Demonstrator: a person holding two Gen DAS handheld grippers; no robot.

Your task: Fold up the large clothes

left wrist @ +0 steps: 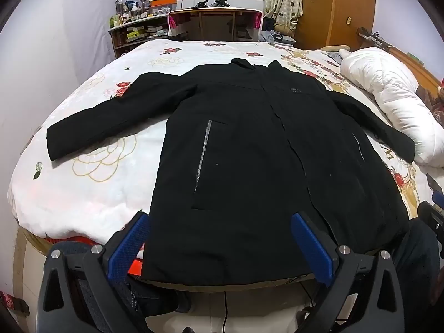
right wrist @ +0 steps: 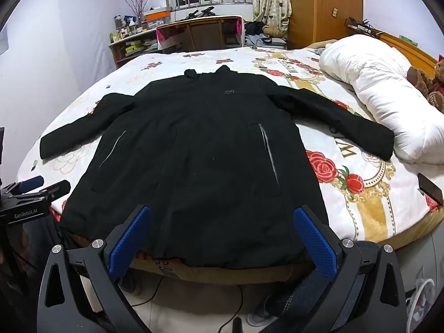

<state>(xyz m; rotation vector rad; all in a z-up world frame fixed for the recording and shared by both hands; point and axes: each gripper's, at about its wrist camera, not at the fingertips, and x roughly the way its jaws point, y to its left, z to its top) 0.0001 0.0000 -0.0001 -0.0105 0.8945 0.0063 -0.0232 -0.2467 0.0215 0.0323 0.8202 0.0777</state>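
A long black jacket [left wrist: 249, 144] lies flat and face up on the bed, collar at the far side, hem at the near edge, both sleeves spread outward. It also shows in the right wrist view [right wrist: 194, 161]. My left gripper [left wrist: 222, 219] is open and empty, held just before the hem, left of the jacket's middle. My right gripper [right wrist: 222, 213] is open and empty, held before the hem's right part. The left gripper also shows at the left edge of the right wrist view [right wrist: 33, 191].
The bed has a white floral cover [left wrist: 83, 188]. A rolled white duvet [right wrist: 388, 105] lies at the right by the sleeve cuff. A dark phone [right wrist: 430, 188] lies near the right bed edge. Desk and shelves [left wrist: 211, 25] stand beyond the bed.
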